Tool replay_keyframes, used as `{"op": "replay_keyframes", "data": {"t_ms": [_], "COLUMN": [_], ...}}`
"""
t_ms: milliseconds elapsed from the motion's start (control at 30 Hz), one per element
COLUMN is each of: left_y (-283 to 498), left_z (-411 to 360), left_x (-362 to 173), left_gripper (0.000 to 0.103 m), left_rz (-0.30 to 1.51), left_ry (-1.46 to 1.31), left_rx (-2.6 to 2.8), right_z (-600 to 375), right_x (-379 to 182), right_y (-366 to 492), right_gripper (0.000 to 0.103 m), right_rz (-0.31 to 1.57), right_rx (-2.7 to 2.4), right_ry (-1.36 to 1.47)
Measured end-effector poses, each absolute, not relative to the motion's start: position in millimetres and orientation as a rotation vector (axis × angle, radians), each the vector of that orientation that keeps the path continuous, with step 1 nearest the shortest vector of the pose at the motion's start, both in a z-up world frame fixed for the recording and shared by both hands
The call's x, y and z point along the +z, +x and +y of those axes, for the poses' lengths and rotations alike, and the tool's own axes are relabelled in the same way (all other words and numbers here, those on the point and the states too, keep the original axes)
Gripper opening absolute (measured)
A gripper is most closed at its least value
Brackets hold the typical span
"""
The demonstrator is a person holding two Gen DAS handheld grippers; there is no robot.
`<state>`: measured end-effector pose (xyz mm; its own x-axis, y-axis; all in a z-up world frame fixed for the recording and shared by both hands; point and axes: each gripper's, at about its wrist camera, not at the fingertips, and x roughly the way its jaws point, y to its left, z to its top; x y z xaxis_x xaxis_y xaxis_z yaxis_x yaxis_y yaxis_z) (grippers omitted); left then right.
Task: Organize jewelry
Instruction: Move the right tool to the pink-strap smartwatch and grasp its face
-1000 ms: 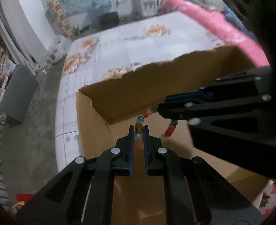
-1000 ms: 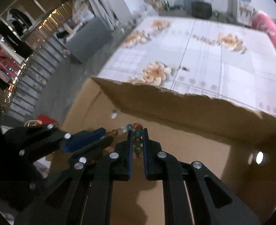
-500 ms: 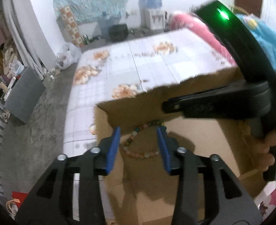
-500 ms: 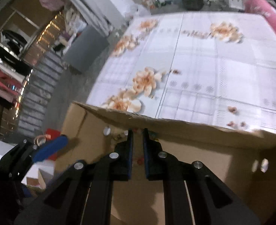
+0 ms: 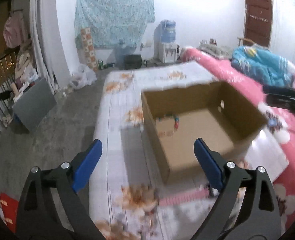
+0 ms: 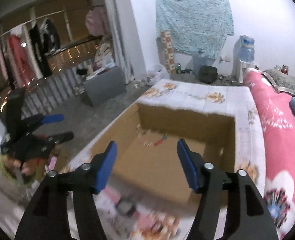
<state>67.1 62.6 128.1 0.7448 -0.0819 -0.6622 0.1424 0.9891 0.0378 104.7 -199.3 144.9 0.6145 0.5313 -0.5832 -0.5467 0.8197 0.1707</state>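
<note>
Above the box, left gripper and right gripper gape wide, empty; beads, blurred, probably lie inside.

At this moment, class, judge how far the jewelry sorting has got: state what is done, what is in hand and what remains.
Done: a beaded bracelet lies on the floor of the box, near its far corner. In hand: nothing; the left gripper and right gripper are both open and empty, above the box's near side. Left: blur hides what else may lie on the bed, so I cannot tell.
</note>
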Motion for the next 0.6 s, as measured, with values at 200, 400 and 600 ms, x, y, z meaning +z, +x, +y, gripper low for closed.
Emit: {"op": "replay_keyframes", "data": {"t_ms": [200,400,600], "left_y": [39.2,26.7,19.4], "left_z": [50.5,36.6,17.3], "left_x": [38.3,-9.2,-23.9], "left_gripper": [0.09,0.09,0.09], "left_rz": [0.88,0.955,0.923], "left_ry": [0.101,0.144,0.257], "left_rx": [-0.118,-0.15,-0.155], "right_z": [-175.1,-138.5,-114.8], "right_x": [63.2,20.3,7.8], "right_y": [64.7,65.3,78.9], "right_gripper": [0.062,0.062,0.062], "right_rz": [0.857,0.936,0.956], "right_rx": [0.653,0.647,0.669], "right_ry": [-0.067,-0.24,-0.382]}}
